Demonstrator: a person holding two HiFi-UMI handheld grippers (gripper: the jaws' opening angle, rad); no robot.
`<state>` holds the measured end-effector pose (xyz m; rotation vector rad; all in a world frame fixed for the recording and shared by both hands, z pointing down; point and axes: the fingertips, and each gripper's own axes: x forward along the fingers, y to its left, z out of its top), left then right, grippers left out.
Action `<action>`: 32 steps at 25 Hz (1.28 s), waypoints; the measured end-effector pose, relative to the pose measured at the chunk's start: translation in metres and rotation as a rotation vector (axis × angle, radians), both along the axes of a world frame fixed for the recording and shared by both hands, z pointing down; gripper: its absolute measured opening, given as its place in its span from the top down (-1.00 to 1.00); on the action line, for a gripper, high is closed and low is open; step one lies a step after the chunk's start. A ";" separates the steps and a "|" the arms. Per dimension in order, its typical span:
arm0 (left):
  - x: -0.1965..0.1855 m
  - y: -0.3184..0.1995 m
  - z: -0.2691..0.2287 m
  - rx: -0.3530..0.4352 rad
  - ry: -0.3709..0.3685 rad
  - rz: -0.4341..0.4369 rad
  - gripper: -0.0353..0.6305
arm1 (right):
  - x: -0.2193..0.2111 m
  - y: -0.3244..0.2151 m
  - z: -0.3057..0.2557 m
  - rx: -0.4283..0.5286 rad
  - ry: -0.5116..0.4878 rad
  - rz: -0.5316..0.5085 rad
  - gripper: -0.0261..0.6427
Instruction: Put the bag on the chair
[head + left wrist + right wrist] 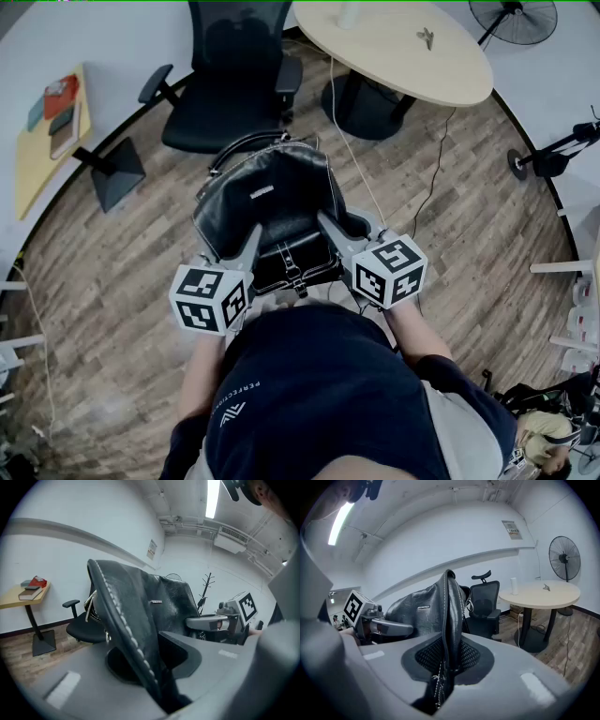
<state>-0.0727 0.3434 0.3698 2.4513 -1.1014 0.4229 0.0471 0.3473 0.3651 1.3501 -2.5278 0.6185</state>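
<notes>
A black leather bag [272, 211] hangs in the air in front of the person, held between both grippers. My left gripper [251, 246] is shut on the bag's left edge, a stitched seam [123, 634] pinched between its jaws. My right gripper [328, 230] is shut on the right edge, where a zipper [439, 679] runs down between the pads. The black office chair [220, 89] stands just beyond the bag, its seat bare; it also appears as the chair [84, 629] in the left gripper view and as the chair [483, 606] behind the bag in the right gripper view.
A round wooden table [398, 47] stands at the back right, with a cable [352, 150] trailing across the wood floor. A small yellow side table [52, 131] with books is at the left. A fan [514, 19] stands far right.
</notes>
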 end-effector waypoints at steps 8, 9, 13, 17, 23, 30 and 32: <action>0.006 -0.001 0.004 -0.017 0.001 -0.036 0.60 | 0.005 -0.005 0.003 -0.020 0.015 -0.039 0.76; 0.007 -0.001 0.005 -0.017 -0.001 -0.042 0.61 | 0.006 -0.006 0.004 -0.022 0.018 -0.043 0.76; 0.009 0.000 0.011 -0.032 -0.017 -0.059 0.61 | 0.009 -0.007 0.009 -0.053 0.004 -0.062 0.76; 0.011 0.002 0.014 -0.043 -0.044 -0.075 0.61 | 0.010 -0.008 0.014 -0.085 -0.032 -0.084 0.76; 0.016 0.008 0.014 -0.035 -0.055 -0.119 0.61 | 0.016 -0.006 0.015 -0.088 -0.047 -0.121 0.76; 0.022 0.021 0.017 -0.020 -0.063 -0.180 0.62 | 0.021 -0.002 0.021 -0.073 -0.060 -0.174 0.75; 0.018 0.025 0.021 -0.037 -0.074 -0.193 0.62 | 0.017 0.002 0.025 -0.092 -0.072 -0.186 0.75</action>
